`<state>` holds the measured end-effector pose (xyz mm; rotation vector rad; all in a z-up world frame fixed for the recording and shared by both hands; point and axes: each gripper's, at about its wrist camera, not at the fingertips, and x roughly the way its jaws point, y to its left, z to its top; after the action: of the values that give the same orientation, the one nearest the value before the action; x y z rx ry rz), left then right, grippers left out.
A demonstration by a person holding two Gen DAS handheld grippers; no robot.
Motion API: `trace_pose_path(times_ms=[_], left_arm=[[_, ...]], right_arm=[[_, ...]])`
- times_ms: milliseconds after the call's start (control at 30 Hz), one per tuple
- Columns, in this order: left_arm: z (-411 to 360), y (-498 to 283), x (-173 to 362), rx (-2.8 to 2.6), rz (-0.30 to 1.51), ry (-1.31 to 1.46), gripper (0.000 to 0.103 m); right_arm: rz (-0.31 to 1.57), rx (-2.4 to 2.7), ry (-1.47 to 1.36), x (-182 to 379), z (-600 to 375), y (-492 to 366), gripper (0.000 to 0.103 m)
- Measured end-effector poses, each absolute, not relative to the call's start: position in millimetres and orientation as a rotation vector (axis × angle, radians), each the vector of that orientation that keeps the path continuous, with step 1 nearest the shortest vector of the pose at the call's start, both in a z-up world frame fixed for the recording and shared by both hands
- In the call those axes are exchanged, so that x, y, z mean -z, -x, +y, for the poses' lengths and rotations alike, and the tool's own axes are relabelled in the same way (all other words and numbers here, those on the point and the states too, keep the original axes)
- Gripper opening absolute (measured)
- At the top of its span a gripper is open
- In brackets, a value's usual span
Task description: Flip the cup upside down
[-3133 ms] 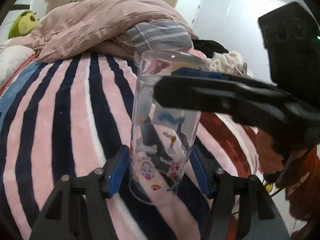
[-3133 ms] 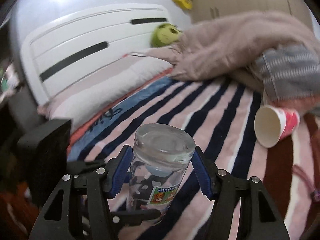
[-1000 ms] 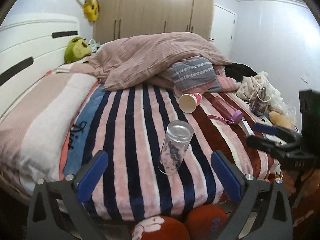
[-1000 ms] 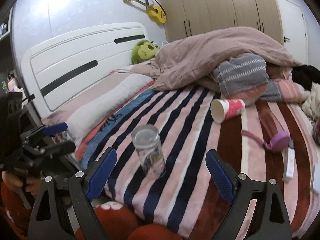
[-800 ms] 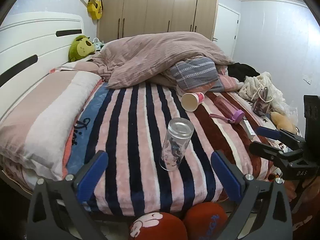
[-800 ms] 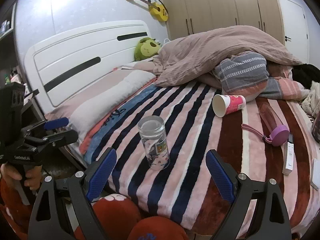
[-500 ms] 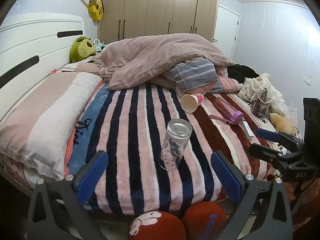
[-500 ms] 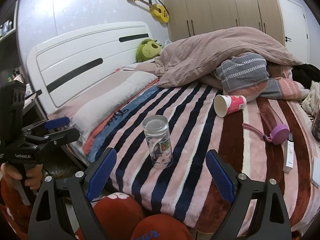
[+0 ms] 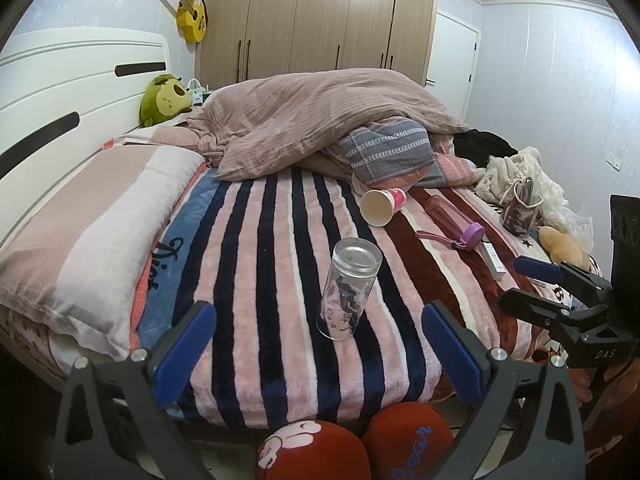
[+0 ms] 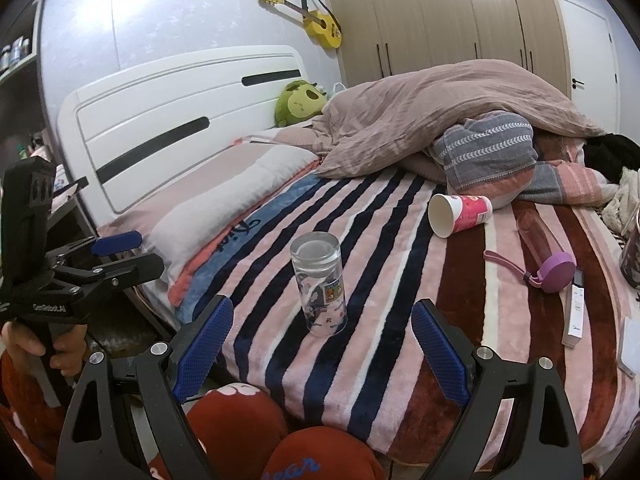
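Bedroom scene: a bed covered by a plush blanket striped in pink, navy and maroon point(image 9: 256, 280), with a white headboard point(image 10: 180, 120) and wooden wardrobe doors point(image 9: 320, 20) behind. The clear glass cup printed with cartoon stickers point(image 9: 348, 288) stands on the blanket near the bed's front edge, centred between your two tools. About three seconds ago both grippers were closed in around this cup; now you have drawn both back off the bed, and the cup stands alone, touched by nothing. Your left gripper point(image 9: 316, 352) and your right gripper point(image 10: 320, 344) each show blue pads spread wide with nothing between them. The cup's long axis runs roughly vertical, leaning slightly on the soft pile. Its thick closed base point(image 10: 316, 250) faces up and its open rim presses into the blanket, so it points mouth-down. Judged from this pose, the flip appears complete. A pink-and-white paper cup point(image 10: 460, 214) lies on its side well beyond.
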<state>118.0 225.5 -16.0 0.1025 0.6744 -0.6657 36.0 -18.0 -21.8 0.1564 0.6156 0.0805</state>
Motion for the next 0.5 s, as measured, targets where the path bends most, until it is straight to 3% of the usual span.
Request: trace_pose_path(times_ms=[367, 500], left_arm=[[225.9, -117.2, 14.7, 0.662, 0.674, -0.104, 0.102], [226.5, -116.6, 13.1, 0.663, 0.674, -0.104, 0.102]], right_arm=[[0.615, -0.081, -0.15, 19.6, -15.3, -33.8, 0.09], [0.604, -0.079, -0.145, 18.8, -14.5, -32.3, 0.097]])
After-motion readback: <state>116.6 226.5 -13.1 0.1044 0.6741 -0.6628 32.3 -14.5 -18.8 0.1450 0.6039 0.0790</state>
